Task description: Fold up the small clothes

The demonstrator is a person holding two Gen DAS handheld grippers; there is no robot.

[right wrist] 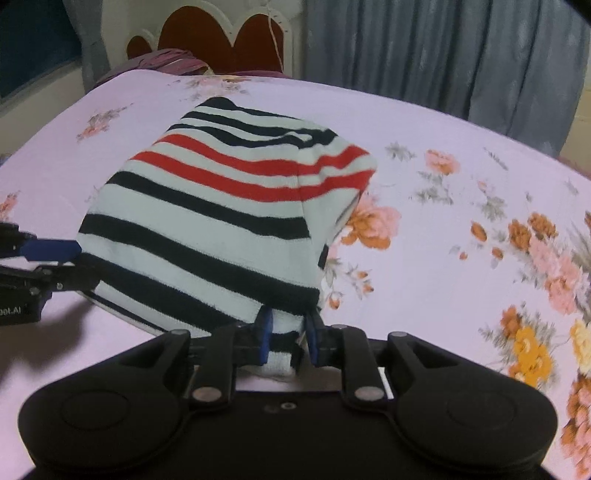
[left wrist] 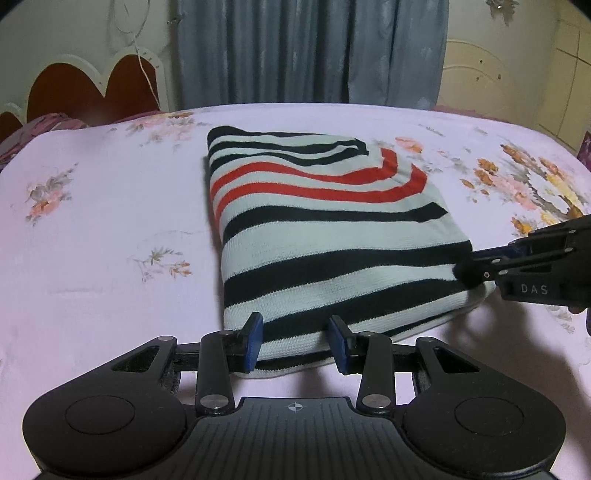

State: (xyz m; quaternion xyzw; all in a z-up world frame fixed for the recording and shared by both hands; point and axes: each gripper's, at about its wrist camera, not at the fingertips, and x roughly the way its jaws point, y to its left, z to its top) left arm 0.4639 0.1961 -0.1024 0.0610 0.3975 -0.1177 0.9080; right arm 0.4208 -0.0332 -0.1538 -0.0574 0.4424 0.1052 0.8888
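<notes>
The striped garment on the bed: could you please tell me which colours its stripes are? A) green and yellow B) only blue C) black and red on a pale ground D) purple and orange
C: the striped garment shows black bands and two red ones across pale knit, lying folded on the floral bedsheet.

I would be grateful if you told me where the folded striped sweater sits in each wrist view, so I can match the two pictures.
Left wrist view: the striped sweater fills the centre, its near edge between the left gripper fingers.
Right wrist view: the striped sweater lies centre-left, its near corner between the right gripper fingers.
Shared landmark: the red scalloped headboard, upper left in both.
</notes>
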